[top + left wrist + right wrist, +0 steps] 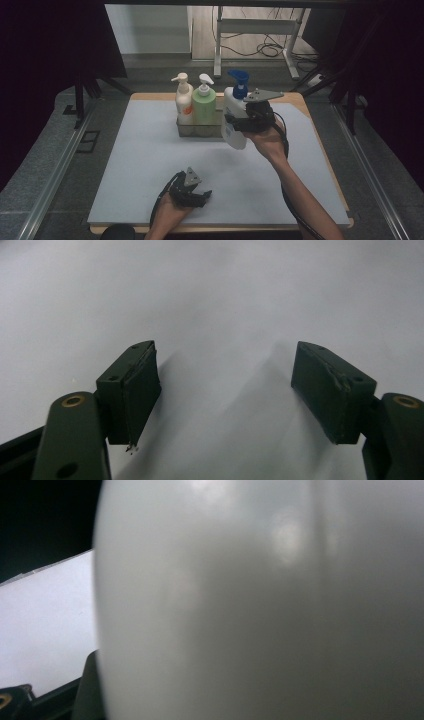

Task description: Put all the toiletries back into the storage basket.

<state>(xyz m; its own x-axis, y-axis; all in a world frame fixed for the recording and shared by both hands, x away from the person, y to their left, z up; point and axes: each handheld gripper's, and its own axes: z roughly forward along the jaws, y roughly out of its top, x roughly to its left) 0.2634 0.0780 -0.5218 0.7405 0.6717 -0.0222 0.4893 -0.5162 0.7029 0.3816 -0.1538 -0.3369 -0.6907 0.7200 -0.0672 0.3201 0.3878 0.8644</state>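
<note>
Left gripper (194,192) rests low over the near part of the grey mat (150,165), left of centre; its jaws stand wide apart with nothing between them, bare mat beneath in the left gripper view.

Far centre of the mat: a clear tray (200,129) holding two pump bottles side by side, a cream bottle (183,100) on the left, a green bottle (204,102) on its right.

Just right of the tray: a white bottle with a blue pump (235,107), tilted, its base off the mat, gripped around the body by the right gripper (235,125). In the right gripper view its white wall sits close against the lens.
</note>
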